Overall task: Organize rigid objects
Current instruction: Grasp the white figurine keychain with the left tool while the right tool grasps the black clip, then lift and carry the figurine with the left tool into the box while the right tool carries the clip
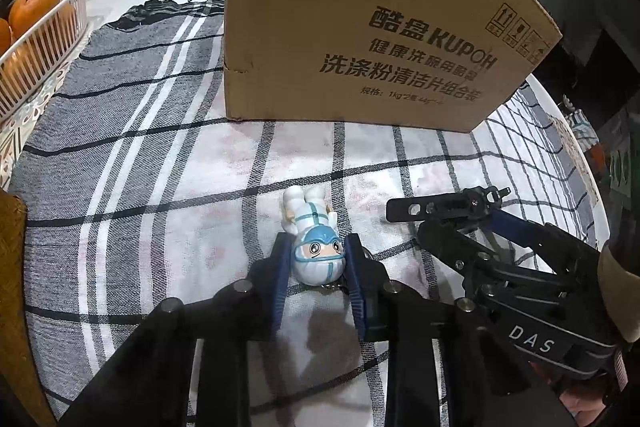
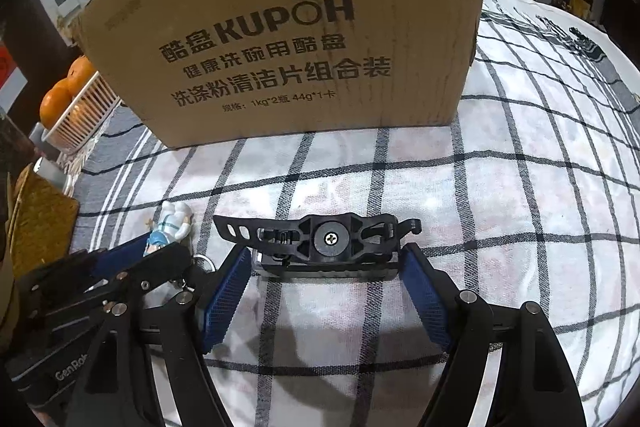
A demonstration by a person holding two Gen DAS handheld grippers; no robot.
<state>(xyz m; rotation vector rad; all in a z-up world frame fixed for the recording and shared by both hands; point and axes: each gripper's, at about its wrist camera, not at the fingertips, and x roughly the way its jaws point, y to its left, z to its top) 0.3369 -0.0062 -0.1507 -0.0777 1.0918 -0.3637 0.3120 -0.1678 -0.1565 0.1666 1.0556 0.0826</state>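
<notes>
- Cardboard box [image 1: 360,27] stood on the checked cloth [image 1: 160,187], printed "KUPOH" and "1kg*2".
- Left tongs [image 1: 316,255] had blue ridged pads on both sides of a toy figure [image 1: 314,239] lying on the cloth; firm grip unclear.
- Right tongs [image 2: 326,267], marked "DAS", were apart around a black plastic mount [image 2: 320,239].
- Oranges [image 1: 34,5] sat in a white basket [image 1: 48,51].

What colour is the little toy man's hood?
Blue, on a white suit; the toy figure shows best in the left wrist view.

A home dining spot: a checked tablecloth [image 2: 520,187] covers the table, a basket of oranges [image 1: 36,39] at upper left.
</notes>
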